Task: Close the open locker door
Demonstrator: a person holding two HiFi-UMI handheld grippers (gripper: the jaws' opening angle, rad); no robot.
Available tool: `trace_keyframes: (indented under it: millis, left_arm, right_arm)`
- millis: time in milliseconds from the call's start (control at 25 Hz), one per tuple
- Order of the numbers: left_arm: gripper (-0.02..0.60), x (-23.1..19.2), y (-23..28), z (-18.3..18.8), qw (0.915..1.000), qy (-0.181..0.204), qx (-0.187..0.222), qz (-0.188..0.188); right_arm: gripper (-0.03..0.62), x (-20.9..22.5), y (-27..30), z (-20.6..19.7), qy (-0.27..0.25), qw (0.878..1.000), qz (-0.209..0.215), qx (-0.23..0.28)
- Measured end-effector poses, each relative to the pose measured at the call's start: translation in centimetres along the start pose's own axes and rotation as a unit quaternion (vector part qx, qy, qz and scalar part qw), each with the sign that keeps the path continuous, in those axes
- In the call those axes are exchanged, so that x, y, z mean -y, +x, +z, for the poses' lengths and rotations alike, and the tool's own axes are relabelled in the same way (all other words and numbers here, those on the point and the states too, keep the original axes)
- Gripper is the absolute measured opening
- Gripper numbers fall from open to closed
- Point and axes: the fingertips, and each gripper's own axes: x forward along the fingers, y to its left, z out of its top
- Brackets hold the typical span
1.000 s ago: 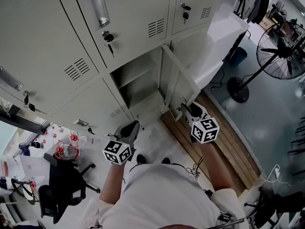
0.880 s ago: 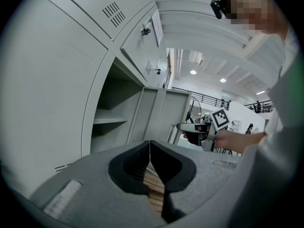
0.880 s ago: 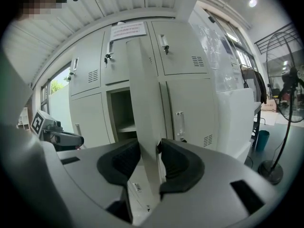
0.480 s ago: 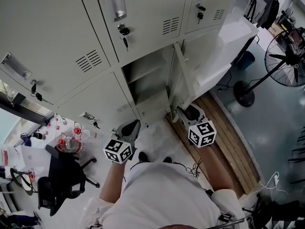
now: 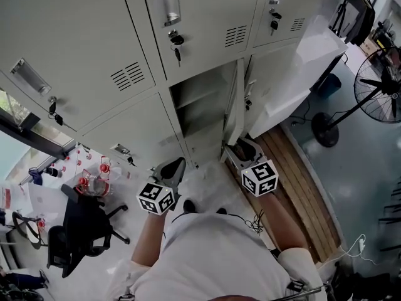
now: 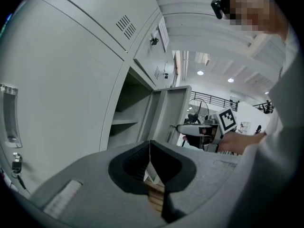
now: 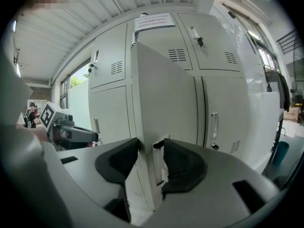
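The open locker door point(image 5: 234, 99) is grey and stands nearly edge-on in front of its compartment point(image 5: 199, 108), which has one shelf. My right gripper point(image 5: 234, 145) is at the door's lower free edge. In the right gripper view the door edge point(image 7: 147, 103) with its latch cut-out runs between the two pads point(image 7: 183, 163); the jaws are opening and stand wide around it. My left gripper point(image 5: 177, 163) hangs lower left, apart from the lockers. Its pads point(image 6: 166, 160) meet with nothing between them.
Closed grey lockers point(image 5: 94, 55) with keys point(image 5: 177, 47) in the locks surround the open one. A wooden platform point(image 5: 301, 174) and a standing fan point(image 5: 379, 83) are to the right, a black office chair point(image 5: 84, 227) to the lower left. Cables point(image 5: 255, 221) lie by the person's feet.
The door has swung from wide open toward its compartment and now shows nearly edge-on. My right gripper followed it leftward. The left gripper has barely moved.
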Motion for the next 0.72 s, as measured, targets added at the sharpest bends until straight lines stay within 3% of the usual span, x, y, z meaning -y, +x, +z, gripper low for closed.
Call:
trace_keyframes:
  millis: [720]
  left_arm:
    - [0.015, -2.6, -1.6, 0.5, 0.9992, -0.005, 0.012, 0.038]
  right_arm:
    - [0.158, -4.2, 5.8, 1.4, -0.021, 0.997, 0.070, -0.005]
